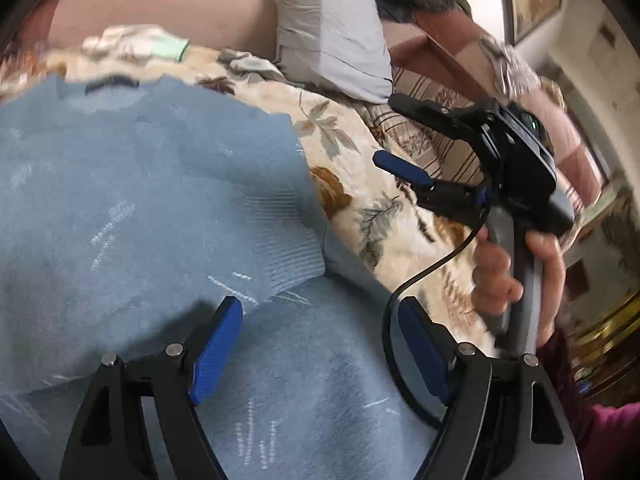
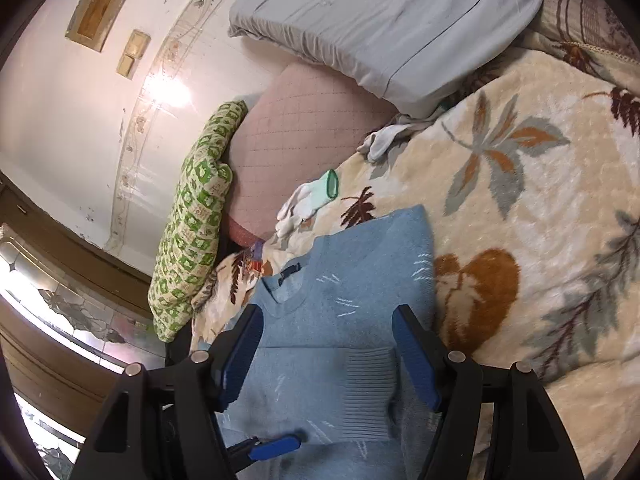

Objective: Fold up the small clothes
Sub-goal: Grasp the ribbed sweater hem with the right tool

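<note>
A light blue knit sweater (image 1: 140, 200) lies flat on a floral blanket (image 1: 360, 208), neckline away from me. One sleeve is folded across its body, and the ribbed cuff (image 2: 368, 388) lies on top. My left gripper (image 1: 320, 344) hovers open over the sweater's lower part with nothing between its pads. My right gripper (image 1: 388, 136), held by a hand (image 1: 500, 276), stands open above the blanket just right of the sweater. In the right wrist view the right gripper (image 2: 328, 344) is open above the sweater (image 2: 360, 280), and one blue left fingertip (image 2: 276, 448) shows at the bottom.
A grey pillow (image 2: 400, 20), a pink quilted cushion (image 2: 300, 132) and a green patterned cushion (image 2: 192, 220) line the bed's head. White gloves (image 2: 308, 200) and a grey cloth (image 2: 388, 136) lie beyond the sweater. A black cable (image 1: 420, 276) hangs from the right gripper.
</note>
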{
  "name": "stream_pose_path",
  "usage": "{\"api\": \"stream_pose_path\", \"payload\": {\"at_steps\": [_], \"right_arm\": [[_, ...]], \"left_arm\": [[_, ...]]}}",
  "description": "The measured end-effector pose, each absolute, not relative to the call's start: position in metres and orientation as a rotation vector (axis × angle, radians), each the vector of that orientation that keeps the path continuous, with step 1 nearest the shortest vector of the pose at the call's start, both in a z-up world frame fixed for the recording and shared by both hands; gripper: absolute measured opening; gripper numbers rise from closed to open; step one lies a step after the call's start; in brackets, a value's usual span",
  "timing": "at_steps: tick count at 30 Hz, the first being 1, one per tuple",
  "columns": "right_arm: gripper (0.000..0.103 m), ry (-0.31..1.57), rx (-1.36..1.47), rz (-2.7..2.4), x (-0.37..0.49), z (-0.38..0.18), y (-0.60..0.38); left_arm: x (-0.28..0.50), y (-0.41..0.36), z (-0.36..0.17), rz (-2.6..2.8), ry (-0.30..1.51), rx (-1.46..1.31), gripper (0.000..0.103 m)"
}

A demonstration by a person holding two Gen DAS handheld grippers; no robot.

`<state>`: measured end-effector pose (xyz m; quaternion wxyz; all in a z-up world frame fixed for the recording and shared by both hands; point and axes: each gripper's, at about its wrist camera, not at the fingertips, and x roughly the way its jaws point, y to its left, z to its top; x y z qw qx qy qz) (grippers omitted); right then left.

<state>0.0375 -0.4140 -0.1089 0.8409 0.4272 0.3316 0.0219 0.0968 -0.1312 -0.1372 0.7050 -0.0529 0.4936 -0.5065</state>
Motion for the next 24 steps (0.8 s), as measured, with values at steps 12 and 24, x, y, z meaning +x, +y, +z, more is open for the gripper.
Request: {"api": "stream_pose_path", "payload": {"at_steps": [12,24], "right_arm": [[0.07,0.973,1.006,0.191,0.069,-0.162,-0.39],[0.022,1.021,0.802,0.1,0.092,-0.187,-0.347]], "left_arm": [[0.17,0.061,-0.107,-0.54,0.948,-0.307,0.081],[0.187,0.108,-0.142,-0.35,1.018,-0.356,0.081]]}}
